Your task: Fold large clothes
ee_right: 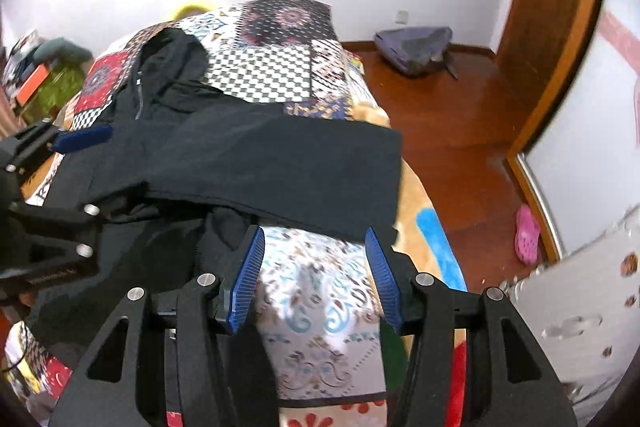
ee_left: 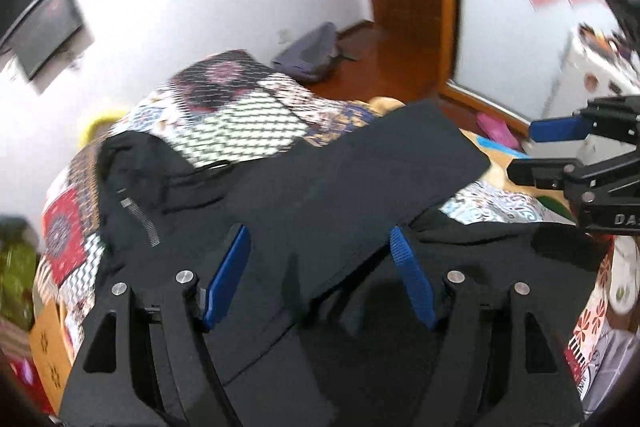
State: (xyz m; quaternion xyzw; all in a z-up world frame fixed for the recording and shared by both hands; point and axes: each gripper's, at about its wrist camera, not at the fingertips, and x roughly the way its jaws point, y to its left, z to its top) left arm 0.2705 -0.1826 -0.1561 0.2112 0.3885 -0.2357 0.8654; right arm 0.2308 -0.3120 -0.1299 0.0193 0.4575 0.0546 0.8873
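A large black zip-up garment (ee_left: 304, 203) lies on a bed with a patchwork cover (ee_left: 240, 107). One part is folded across it as a flat band (ee_right: 280, 167) toward the bed's right edge. Its zipper (ee_left: 138, 219) and collar lie at the far left. My left gripper (ee_left: 320, 243) is open and empty just above the black cloth. My right gripper (ee_right: 314, 239) is open and empty over the bedcover, at the near edge of the folded band. The right gripper also shows in the left wrist view (ee_left: 524, 151), and the left gripper shows in the right wrist view (ee_right: 96, 171).
The bed's right edge drops to a wooden floor (ee_right: 440, 115) with a purple backpack (ee_right: 414, 49) by the wall and a pink clog (ee_right: 527, 235). A wooden door frame (ee_right: 556, 27) stands at right. A white cabinet (ee_right: 580, 327) is close at the right. Clutter (ee_right: 44, 75) lies left of the bed.
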